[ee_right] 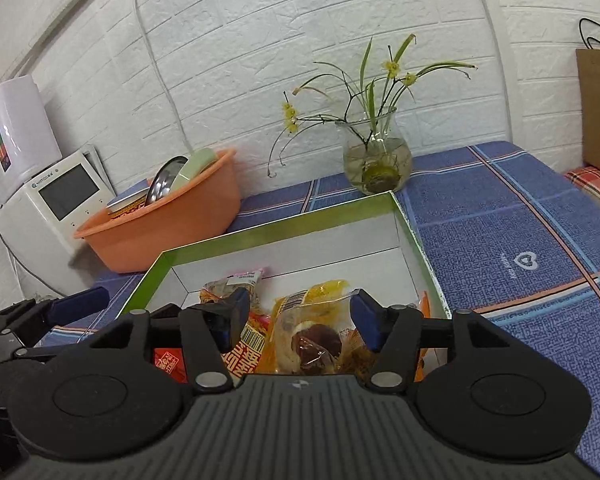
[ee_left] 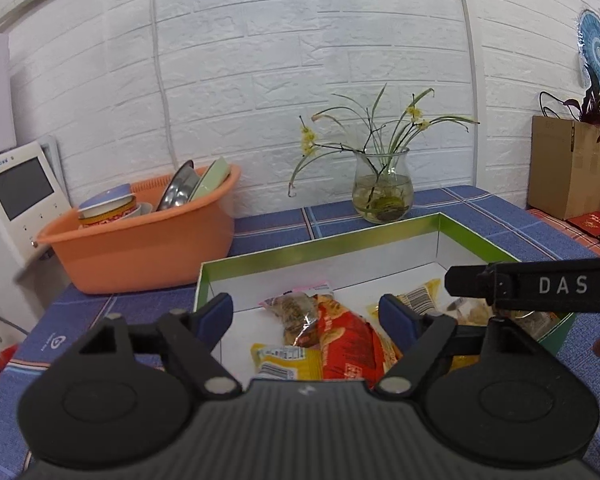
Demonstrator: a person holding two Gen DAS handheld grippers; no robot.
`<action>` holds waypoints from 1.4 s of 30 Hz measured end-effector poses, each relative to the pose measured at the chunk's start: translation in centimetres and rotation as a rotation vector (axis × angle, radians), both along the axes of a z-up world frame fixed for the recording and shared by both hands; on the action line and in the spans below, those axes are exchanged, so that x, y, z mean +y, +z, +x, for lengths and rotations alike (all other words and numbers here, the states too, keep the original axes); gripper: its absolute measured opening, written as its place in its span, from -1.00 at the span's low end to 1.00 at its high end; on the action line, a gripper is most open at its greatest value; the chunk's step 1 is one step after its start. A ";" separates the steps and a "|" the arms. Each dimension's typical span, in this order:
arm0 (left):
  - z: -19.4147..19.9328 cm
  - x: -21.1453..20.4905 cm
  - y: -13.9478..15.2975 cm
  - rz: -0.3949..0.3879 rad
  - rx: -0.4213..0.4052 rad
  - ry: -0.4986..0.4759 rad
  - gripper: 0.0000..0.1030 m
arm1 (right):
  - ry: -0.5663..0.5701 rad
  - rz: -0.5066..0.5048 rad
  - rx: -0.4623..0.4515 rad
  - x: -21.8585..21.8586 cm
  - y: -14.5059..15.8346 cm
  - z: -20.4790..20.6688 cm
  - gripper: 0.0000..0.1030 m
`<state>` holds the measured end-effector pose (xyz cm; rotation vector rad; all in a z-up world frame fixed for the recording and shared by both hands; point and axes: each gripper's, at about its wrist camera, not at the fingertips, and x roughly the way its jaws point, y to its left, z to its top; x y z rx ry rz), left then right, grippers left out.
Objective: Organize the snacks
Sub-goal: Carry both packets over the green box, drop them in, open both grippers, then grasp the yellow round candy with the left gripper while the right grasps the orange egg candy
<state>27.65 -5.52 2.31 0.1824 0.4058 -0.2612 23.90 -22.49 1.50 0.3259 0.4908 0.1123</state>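
Two grippers hang over the green-rimmed box [ee_right: 260,232] on the blue cloth. The orange basin [ee_left: 140,248] sits at ten o'clock, the vase [ee_left: 382,188] at twelve. Snack packets [ee_left: 340,336] lie inside the box. Left gripper [ee_left: 306,312] and right gripper [ee_right: 300,320] both have jaws apart, gripping nothing.

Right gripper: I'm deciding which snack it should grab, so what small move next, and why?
Probably lower the right gripper a little and close. Its fingers stand open, holding nothing, on either side of the clear packet with the brown snack in the green-rimmed box.
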 end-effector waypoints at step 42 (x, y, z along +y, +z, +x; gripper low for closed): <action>-5.9 3.9 -7.1 -0.025 0.263 -0.072 0.50 | 0.233 -0.278 0.147 -0.8 -5.1 -10.9 0.21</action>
